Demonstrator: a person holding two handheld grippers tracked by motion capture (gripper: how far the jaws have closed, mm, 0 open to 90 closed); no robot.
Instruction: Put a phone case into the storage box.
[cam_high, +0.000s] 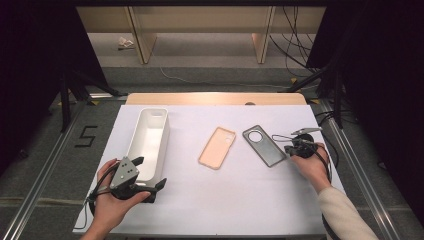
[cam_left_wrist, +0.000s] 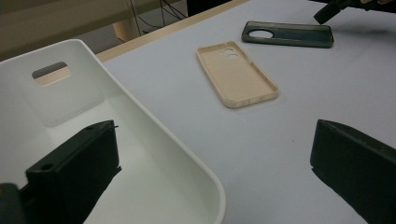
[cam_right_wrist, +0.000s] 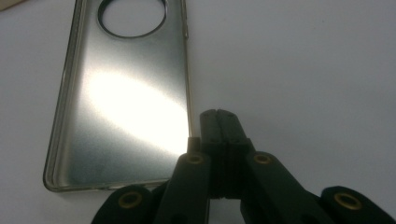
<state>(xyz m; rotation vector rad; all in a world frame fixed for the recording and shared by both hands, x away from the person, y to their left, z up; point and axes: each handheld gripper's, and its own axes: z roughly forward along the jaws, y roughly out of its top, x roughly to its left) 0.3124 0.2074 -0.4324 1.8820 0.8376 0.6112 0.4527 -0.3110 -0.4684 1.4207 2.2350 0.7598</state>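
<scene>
The grey phone case (cam_high: 264, 145) lies flat on the table (cam_high: 240, 200), its long edge just beside the clenched, empty right tool (cam_right_wrist: 218, 116); the left tool (cam_high: 145, 175), released, straddles the white bin's (cam_high: 150, 135) near wall.

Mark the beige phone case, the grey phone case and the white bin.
beige phone case (cam_high: 217, 147), high view, inner back panel.
grey phone case (cam_right_wrist: 126, 100), right gripper view, inner back panel.
white bin (cam_left_wrist: 154, 121), left gripper view, side rim.

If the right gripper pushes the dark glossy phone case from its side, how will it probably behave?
The dark glossy phone case lies flat with its open side up on the smooth white table, so it will probably slide or turn, not tip. It is a thin shell, likely light and somewhat flexible. The shut right gripper beside its low rim may slip over it.
</scene>
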